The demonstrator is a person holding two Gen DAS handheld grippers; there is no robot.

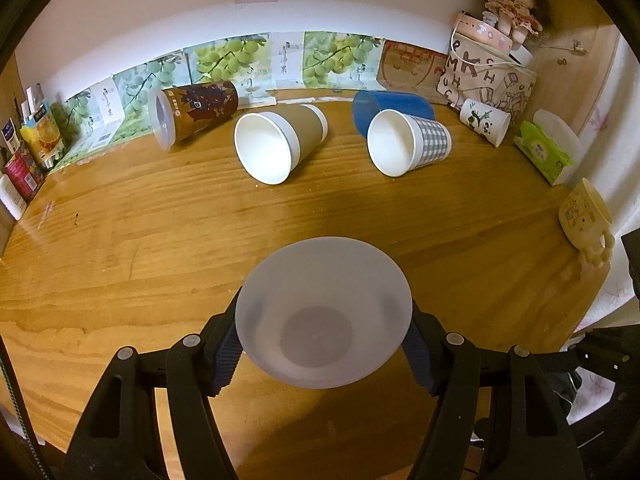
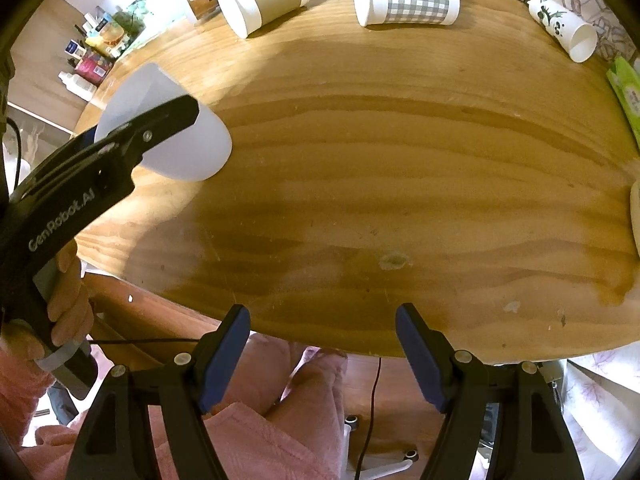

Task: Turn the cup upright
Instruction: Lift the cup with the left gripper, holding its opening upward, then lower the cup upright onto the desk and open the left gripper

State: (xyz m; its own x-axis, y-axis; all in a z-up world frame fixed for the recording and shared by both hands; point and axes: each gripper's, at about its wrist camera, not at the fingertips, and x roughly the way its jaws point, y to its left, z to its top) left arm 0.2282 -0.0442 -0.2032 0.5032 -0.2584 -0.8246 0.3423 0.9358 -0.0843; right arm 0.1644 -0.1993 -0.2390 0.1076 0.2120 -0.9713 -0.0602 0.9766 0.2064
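Left wrist view, lower centre: the left gripper (image 1: 324,344) clamps the frosted cup (image 1: 323,314) by its sides for turning, while the right gripper (image 2: 322,356) waits spread and empty.

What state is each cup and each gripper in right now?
Translucent cup: held in left gripper, tilted, mouth facing camera.
Right gripper: open, holding nothing.
Brown-sleeved cup: on its side.
Checked cup: on its side.
Blue cup: on its side.
Panda cup: on its side.
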